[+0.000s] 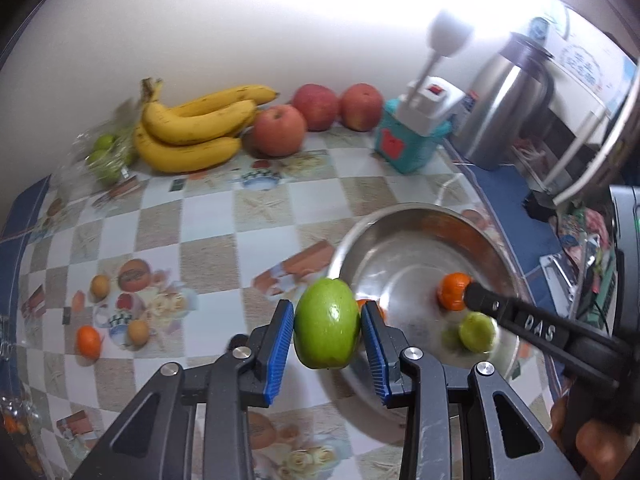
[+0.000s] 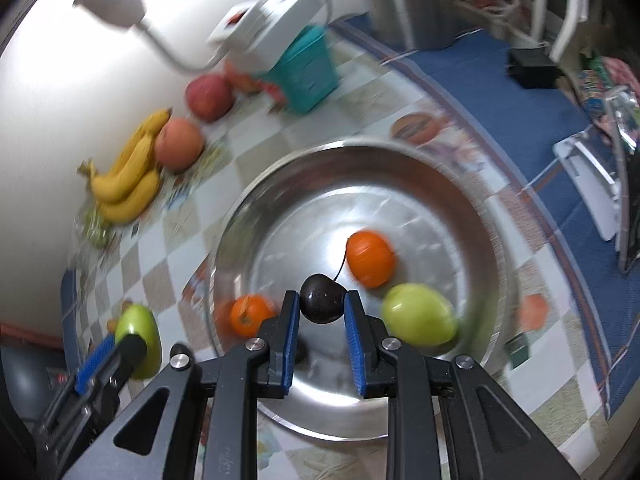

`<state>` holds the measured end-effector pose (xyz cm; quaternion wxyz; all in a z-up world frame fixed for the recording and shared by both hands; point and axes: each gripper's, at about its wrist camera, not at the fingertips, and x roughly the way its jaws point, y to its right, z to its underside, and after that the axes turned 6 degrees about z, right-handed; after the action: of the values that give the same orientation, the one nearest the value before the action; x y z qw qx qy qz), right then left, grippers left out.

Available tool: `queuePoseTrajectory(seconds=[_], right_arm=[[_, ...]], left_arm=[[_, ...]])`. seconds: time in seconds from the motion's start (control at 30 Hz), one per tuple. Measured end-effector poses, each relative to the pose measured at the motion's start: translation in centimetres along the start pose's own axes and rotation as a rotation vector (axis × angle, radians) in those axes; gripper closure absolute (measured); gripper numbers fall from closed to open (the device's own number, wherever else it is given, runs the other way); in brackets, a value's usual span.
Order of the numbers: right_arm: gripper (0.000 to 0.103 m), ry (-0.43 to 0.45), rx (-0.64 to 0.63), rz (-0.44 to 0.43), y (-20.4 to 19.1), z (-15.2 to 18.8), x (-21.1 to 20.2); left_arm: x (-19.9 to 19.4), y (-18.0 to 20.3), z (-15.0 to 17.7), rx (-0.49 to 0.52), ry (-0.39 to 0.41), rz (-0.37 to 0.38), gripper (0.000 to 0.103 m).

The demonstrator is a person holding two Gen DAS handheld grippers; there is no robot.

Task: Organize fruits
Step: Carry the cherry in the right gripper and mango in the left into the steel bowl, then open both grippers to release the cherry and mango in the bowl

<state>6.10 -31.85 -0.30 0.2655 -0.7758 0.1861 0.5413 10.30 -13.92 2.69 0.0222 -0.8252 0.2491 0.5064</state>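
While bowl (image 2: 496, 240) holds two oranges (image 2: 370, 258), one green fruit (image 2: 418, 314).

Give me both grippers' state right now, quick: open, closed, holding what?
Left gripper: closed on a green fruit, near the metal bowl's rim.
Right gripper: closed on a dark cherry, over the bowl.

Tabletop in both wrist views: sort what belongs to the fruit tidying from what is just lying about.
Part of the job:
- green fruit held in the left gripper
- dark cherry held in the right gripper
- steel bowl with two oranges and another green fruit
- bananas, red apples

Just lying about:
- lamp
- teal box
- steel jug
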Motion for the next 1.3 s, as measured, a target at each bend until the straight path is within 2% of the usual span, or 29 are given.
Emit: queuePoseTrajectory(seconds=[0.07, 0.23, 0.63, 0.9, 0.93, 1.03, 1.07, 1.23, 1.3], right_arm=[[0.079, 0.032, 0.015, 0.014, 0.9, -0.4, -0.3], [0.079, 0.053, 0.055, 0.040, 3.0, -1.2, 0.3], [0.079, 0.008, 0.102, 0.062, 5.0, -1.3, 2.3], [0.078, -0.004, 0.116, 0.079, 5.3, -1.3, 3.1], [0.076, -0.005, 0.116, 0.084, 5.3, -1.4, 3.1], [0.059, 0.000, 0.118, 0.084, 5.4, -1.4, 3.0], [0.056, 0.002, 0.118, 0.082, 5.4, -1.4, 2.9], [0.056, 0.010, 0.105, 0.096, 5.1, -1.5, 2.2], [0.050, 0.022, 0.088, 0.115, 4.6, -1.5, 1.7]], left_arm=[[0.1, 0.8, 0.0, 0.021, 0.017, 0.015, 0.074], [1.7, 2.7, 0.2, 0.071, 0.009, 0.035, 0.074], [3.0, 0.8, 0.5, 0.002, -0.037, -0.031, 0.074], [3.5, -0.1, 0.7, -0.043, -0.076, -0.040, 0.073], [3.6, -0.1, 0.8, -0.045, -0.081, -0.042, 0.073], [3.8, -0.3, 0.8, -0.049, -0.097, -0.041, 0.071], [3.9, -0.3, 0.9, -0.050, -0.102, -0.042, 0.069], [4.1, -0.7, 0.9, -0.069, -0.121, -0.049, 0.046], [4.2, -1.0, 1.0, -0.085, -0.128, -0.058, 0.037]])
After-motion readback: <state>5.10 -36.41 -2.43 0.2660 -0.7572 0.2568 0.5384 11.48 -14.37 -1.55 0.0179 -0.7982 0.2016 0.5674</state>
